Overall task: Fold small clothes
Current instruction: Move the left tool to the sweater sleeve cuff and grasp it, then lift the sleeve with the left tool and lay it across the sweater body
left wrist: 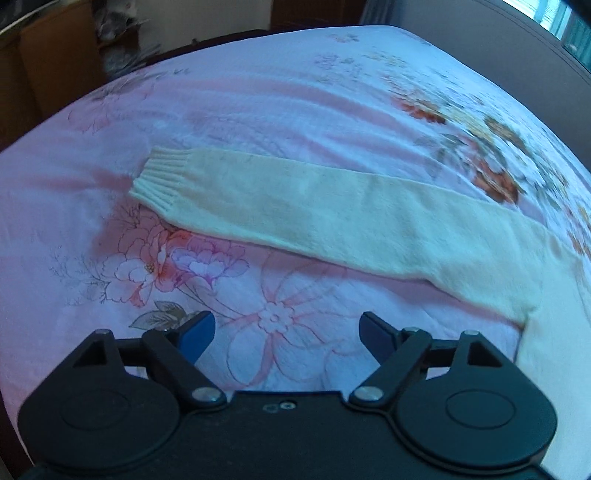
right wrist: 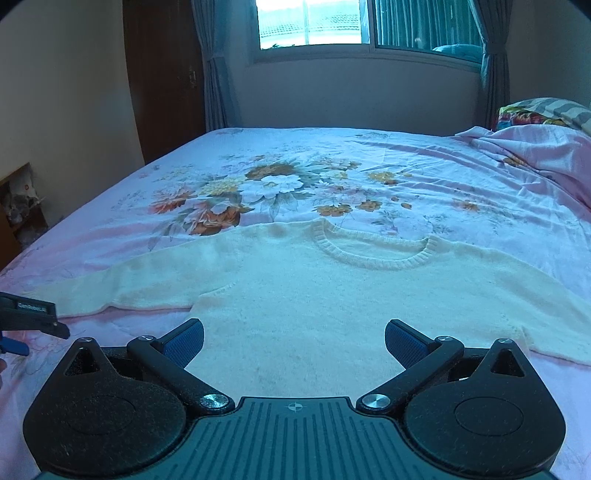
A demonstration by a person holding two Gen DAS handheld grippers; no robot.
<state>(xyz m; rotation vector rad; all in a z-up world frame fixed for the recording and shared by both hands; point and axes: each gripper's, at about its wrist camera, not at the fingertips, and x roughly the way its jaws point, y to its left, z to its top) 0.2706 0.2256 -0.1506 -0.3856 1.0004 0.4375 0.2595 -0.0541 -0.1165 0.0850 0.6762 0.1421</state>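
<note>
So I'm holding both grippers over the bed [right wrist: 461, 173] right now, and neither one is grabbing anything. A cream knit sweater [right wrist: 295, 295] is lying flat on the pink floral bedspread [left wrist: 258, 92], front side up, with its round ribbed neckline [right wrist: 373, 254] pointing toward the window [right wrist: 310, 22] end of the room.

I'm keeping my left gripper [left wrist: 286, 334] out past the sweater's side, with its blue pads spread wide apart and nothing but bedspread between them. From that view, one long sleeve [left wrist: 314, 206] is stretching straight out across the bed, its ribbed cuff [left wrist: 159, 177] sitting at the far left end, and the sleeve is lying flat, a bit ahead of my fingers and not touching them.

My right gripper [right wrist: 293, 341] is hovering over the lower body of the sweater, fingers spread wide too, with cream knit showing in the gap between them. I can't tell whether the pads are touching the fabric or just above it. I'm also seeing the tip of my left gripper [right wrist: 33, 317] poking in at the left edge of that view, just beside the sleeve. A rumpled pink blanket [right wrist: 535, 147] is bunching up at the far right of the bed.
</note>
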